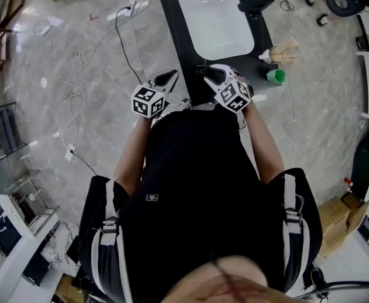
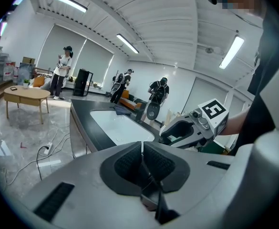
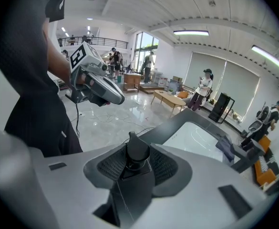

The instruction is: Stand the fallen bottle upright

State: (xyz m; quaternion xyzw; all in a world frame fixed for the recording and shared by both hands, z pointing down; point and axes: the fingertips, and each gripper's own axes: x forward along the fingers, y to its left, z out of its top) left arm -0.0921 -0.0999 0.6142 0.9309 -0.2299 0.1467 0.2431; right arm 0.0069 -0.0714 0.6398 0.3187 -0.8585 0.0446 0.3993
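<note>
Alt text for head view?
A person in black, seen from above, holds the left tool and right tool at the near end of a dark counter with a white sink. Right of them a tan bottle lies on its side by a green object.

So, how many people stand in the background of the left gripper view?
3. One person stands near the wooden table; a second person and a third person stand behind the dark counter. Others may be hidden.
</note>
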